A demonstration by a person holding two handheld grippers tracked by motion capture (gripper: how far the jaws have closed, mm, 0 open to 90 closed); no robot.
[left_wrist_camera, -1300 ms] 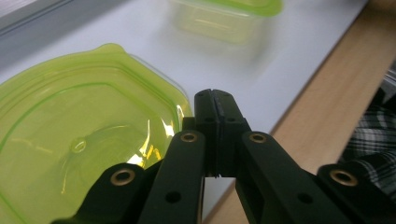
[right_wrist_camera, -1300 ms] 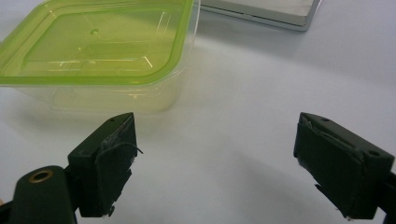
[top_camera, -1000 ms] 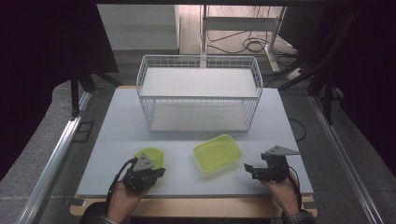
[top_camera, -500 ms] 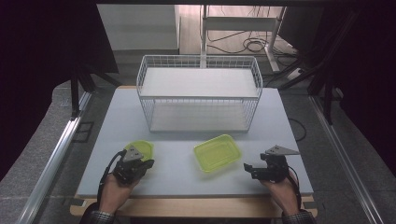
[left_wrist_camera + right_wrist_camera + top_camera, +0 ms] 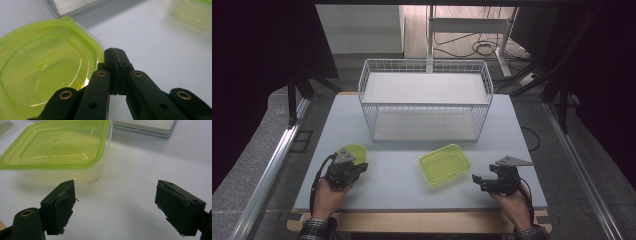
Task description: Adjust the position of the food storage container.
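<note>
On the near left of the white table (image 5: 402, 180), the left gripper (image 5: 115, 53) has its jaws pressed flat together with nothing visibly caught between the tips, and the round yellow-green lid (image 5: 42, 70) lies just beside them on their left, though the edge is too hidden to tell whether lid and jaw touch. At the near right, the right gripper (image 5: 115, 207) stands with its jaws wide apart over bare table, having just been closing a little, with nothing between them. The lidded rectangular yellow-green container (image 5: 58, 150) sits near the table's middle, just beyond and left of those jaws, in front of the white wire basket (image 5: 424, 102) at the far side.
</note>
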